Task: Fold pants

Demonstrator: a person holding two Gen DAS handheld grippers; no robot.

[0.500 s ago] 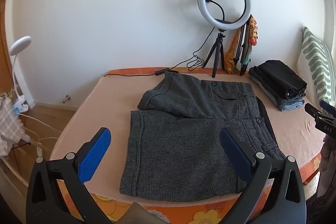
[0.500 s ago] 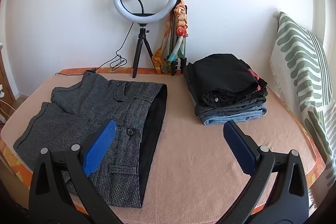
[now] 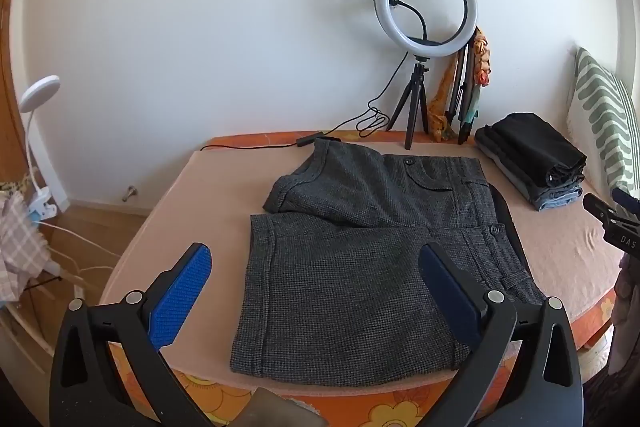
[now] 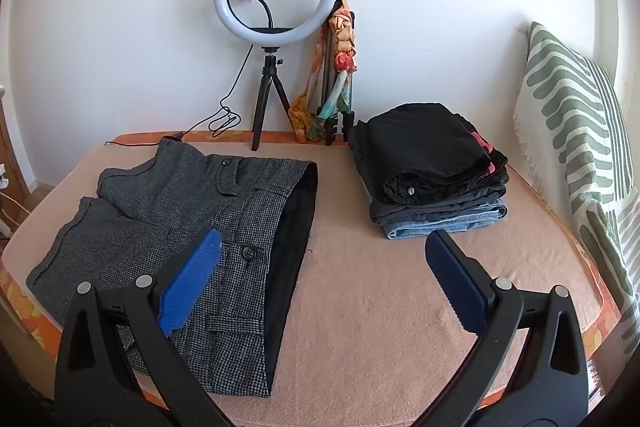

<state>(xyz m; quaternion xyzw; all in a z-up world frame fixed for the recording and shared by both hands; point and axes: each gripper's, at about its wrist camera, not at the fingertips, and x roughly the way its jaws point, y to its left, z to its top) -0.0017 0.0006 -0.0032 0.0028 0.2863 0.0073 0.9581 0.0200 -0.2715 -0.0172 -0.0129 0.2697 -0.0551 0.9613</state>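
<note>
Grey houndstooth shorts (image 3: pixel 360 267) lie flat on the peach-covered bed (image 3: pixel 192 211), waistband to the right, the far leg hem rumpled. My left gripper (image 3: pixel 316 259) hovers open above the near leg, nothing between its blue pads. In the right wrist view the same shorts (image 4: pixel 168 227) lie at the left with the black waistband lining (image 4: pixel 288 247) showing. My right gripper (image 4: pixel 324 247) hangs open over the waistband edge and bare cover, holding nothing. Part of the right gripper (image 3: pixel 612 223) shows at the left view's right edge.
A stack of folded dark and denim pants (image 4: pixel 432 171) sits at the back right. A ring light on a tripod (image 4: pixel 274 27) and its cable stand by the wall. A green-striped pillow (image 4: pixel 580 155) leans at the right. A white lamp (image 3: pixel 36 131) stands left of the bed.
</note>
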